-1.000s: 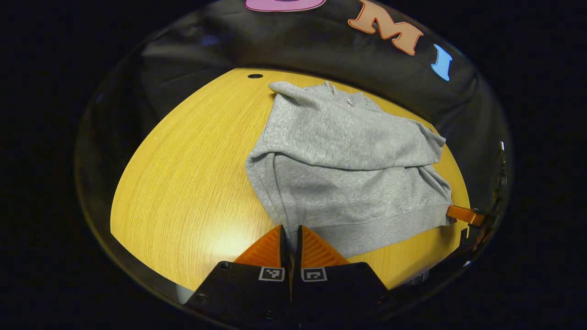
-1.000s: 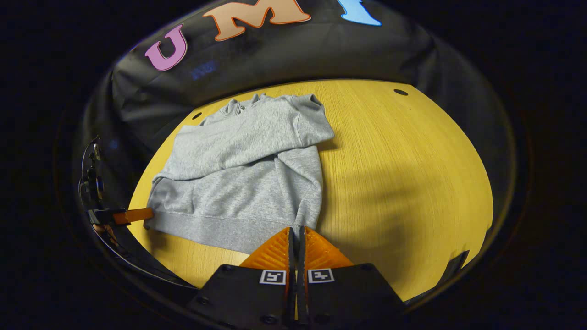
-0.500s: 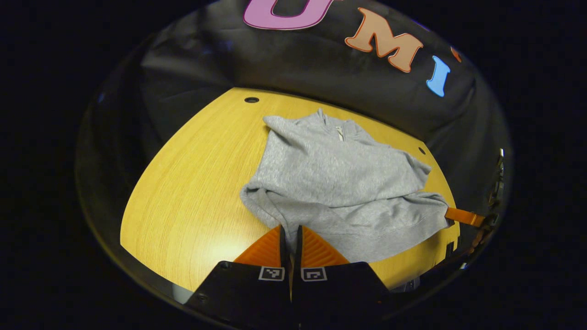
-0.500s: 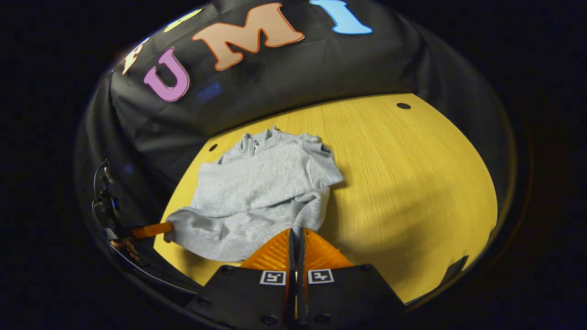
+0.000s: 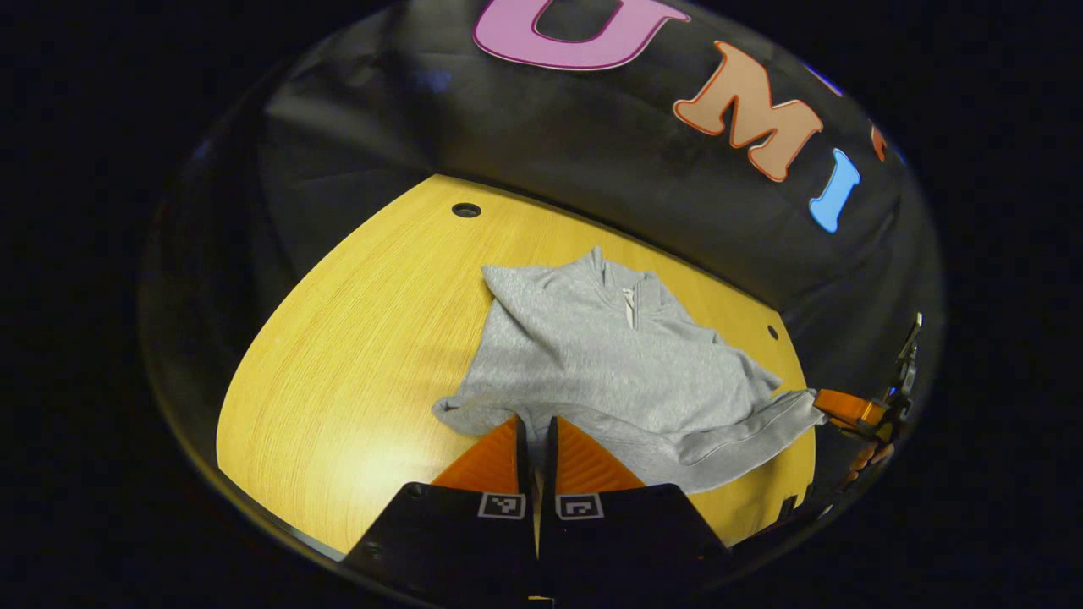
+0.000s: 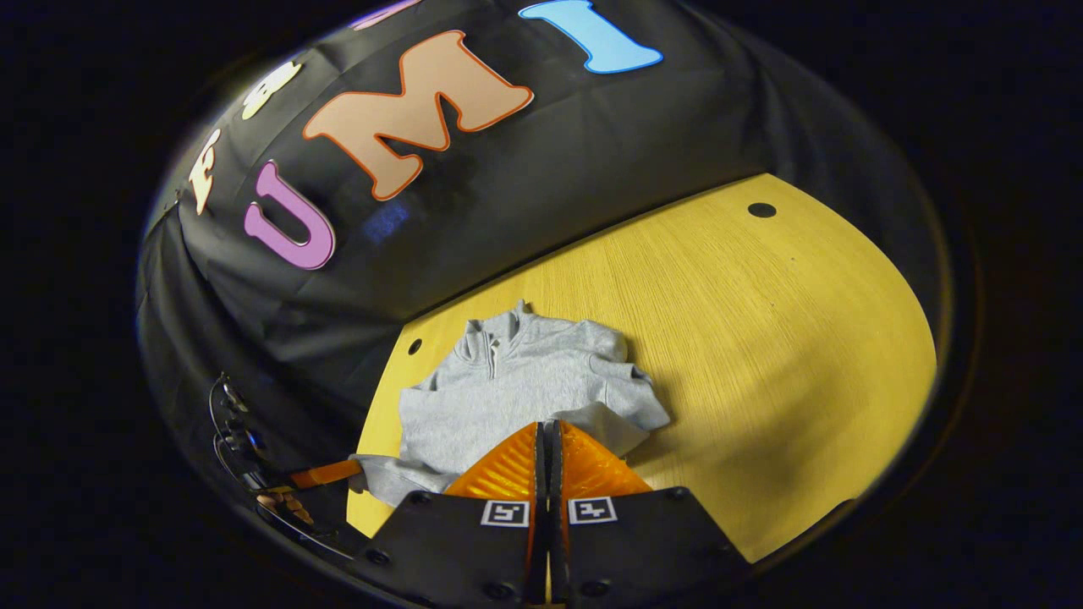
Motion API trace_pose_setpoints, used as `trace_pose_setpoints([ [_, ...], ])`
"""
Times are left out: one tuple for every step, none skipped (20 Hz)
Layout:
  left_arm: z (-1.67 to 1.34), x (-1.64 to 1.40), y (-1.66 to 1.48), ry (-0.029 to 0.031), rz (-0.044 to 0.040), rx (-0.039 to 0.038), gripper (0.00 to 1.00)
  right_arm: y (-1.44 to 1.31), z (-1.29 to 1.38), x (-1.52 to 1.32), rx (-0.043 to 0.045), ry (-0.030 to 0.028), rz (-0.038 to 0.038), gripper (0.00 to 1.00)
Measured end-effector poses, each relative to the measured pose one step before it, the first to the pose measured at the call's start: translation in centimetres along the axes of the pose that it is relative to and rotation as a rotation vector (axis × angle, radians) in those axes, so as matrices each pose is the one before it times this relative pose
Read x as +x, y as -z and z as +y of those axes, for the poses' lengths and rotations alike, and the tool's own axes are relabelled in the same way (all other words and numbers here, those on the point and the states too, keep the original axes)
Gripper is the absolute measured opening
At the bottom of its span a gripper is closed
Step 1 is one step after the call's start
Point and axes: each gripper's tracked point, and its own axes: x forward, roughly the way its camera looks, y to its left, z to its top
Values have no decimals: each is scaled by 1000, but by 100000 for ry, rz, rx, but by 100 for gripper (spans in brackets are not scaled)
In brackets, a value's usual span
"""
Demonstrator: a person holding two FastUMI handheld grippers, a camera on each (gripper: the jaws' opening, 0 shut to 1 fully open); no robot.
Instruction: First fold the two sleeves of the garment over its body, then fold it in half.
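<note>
A grey sweatshirt (image 5: 609, 364) lies on the yellow wooden table (image 5: 338, 355), collar toward the wall, both sleeves folded across its body. My left gripper (image 5: 536, 420) is shut on the hem's left corner and holds it off the table. In the left gripper view my right gripper (image 5: 839, 407) grips the hem's other corner at the far right. In the right gripper view the sweatshirt (image 6: 525, 381) bunches toward the collar, my right gripper (image 6: 547, 425) is shut on the hem, and my left gripper (image 6: 326, 474) holds the opposite corner. The raised hem sags between them.
The table (image 6: 761, 338) stretches bare to the right of the garment. Small round holes (image 5: 466, 210) (image 6: 761, 210) sit near the far edge. The black cloth wall stands close behind the collar.
Both grippers have lifted the hem and carried it toward the collar. The lower half has come off the table and the visible garment has grown shorter.
</note>
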Motion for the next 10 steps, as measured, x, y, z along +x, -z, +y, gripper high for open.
trace_pose_setpoints([
  [-100,470,-517,446,-117,-1765,0,-529,-76,897,916,416,7,3],
  [78,680,-471,-172,535,-1565,0,-296,-74,720,587,289,501,3],
  [246,787,-146,-865,1336,-1506,0,-421,-182,743,704,678,397,3],
  [235,895,-242,-892,1844,-979,0,-390,-143,1266,623,478,634,0],
  [160,875,-44,-1076,1776,-984,0,-495,-42,984,471,514,11,0],
  [149,882,-202,-756,2448,-1033,0,-225,-117,1004,-220,947,578,3],
  [99,757,-211,-484,2005,-1445,0,-344,-112,1078,-279,926,307,0],
  [147,939,-329,-381,2215,-1588,0,-398,-80,1018,-746,800,128,3],
  [46,524,-44,-814,2500,-1746,0,-99,-315,1037,-990,1617,575,3],
  [93,487,-252,-898,1992,-1945,0,-79,-261,1007,-518,1290,394,3],
])
